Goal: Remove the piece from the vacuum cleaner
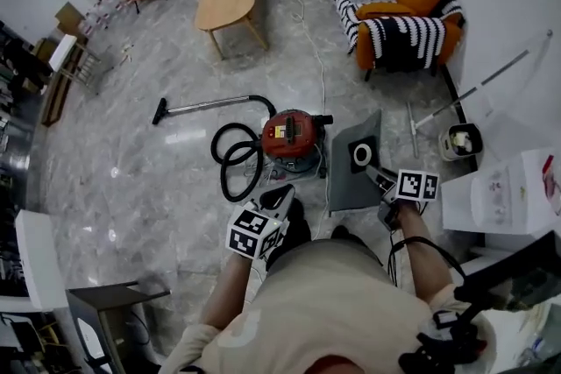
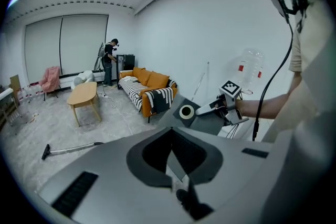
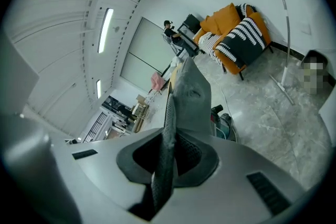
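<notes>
The grey piece (image 1: 355,166) is in the R gripper (image 1: 379,179), whose jaws are closed on one edge of it. It hangs in the air just beside the red vacuum cleaner (image 1: 292,136), on the right of it in the head view, and does not touch it. I judge the piece is already off the machine, so the main step looks done. Prob. it is gripped by the edge because it is flat and thin, and an edge grip keeps the face w/ the pale ring (image 1: 361,155) free.

The L gripper (image 1: 280,195) is low, near the front of the vac. Its jaws are together w/ nothing between them. It seems to be only a spare hand here, maybe to steady the body if needed.

Views differ. The head view gives the whole layout: the hose (image 1: 232,158) coiled at the left of the machine and the wand (image 1: 206,106) lying on the floor behind. The right gripper view shows the piece (image 3: 191,97) almost edge-on, rising out of the jaws, so the clamp is clear there, but the ring is not seen. The left gripper view shows the broad face of the piece (image 2: 202,118) w/ the ring, and the R gripper (image 2: 218,107) from outside. It does not show the vac. itself.
</notes>
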The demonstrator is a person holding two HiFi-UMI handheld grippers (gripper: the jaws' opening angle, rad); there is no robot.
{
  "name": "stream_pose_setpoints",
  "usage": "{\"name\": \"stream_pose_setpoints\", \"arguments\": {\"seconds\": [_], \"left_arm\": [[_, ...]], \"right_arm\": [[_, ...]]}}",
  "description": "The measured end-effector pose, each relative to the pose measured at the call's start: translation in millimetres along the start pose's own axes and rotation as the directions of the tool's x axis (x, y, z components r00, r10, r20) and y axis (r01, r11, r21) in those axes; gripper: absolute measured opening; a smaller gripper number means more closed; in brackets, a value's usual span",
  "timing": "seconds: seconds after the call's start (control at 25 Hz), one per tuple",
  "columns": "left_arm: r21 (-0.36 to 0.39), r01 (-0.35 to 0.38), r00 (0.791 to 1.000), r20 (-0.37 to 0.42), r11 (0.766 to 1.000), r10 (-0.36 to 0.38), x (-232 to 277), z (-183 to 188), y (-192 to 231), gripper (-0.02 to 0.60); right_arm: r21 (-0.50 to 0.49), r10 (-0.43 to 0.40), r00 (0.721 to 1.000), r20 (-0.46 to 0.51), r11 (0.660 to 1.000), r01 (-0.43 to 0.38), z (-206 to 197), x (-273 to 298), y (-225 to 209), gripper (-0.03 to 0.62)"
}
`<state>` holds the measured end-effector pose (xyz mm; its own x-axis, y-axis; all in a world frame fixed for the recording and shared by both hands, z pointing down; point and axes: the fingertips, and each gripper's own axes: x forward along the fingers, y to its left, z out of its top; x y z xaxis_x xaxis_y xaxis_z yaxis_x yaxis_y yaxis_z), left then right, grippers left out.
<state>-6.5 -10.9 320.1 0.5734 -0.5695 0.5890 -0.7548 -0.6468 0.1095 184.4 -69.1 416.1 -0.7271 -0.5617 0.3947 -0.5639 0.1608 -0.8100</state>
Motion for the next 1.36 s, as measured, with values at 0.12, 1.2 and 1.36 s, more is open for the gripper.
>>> {"name": "stream_pose_setpoints", "arguments": {"seconds": [0.12,1.2,1.36], "left_arm": [[0.0,-0.02,1.0,-0.008,1.0,0.02,-5,0,-8,0.003],[-0.091,0.0,0.994,0.113,0.996,0.01,-127,-64,64,0.003],[-0.136,0.052,0.991,0.131,0.989,-0.034,-145,-85,62,0.003]], "right_arm": [[-0.007,0.037,0.999,-0.007,0.999,-0.037,-2,-2,9,0.025],[-0.124,-0.02,1.0,-0.015,0.992,0.018,-91,34,118,0.025],[-0.155,-0.076,0.996,-0.049,0.986,0.067,-121,29,135,0.025]]}}
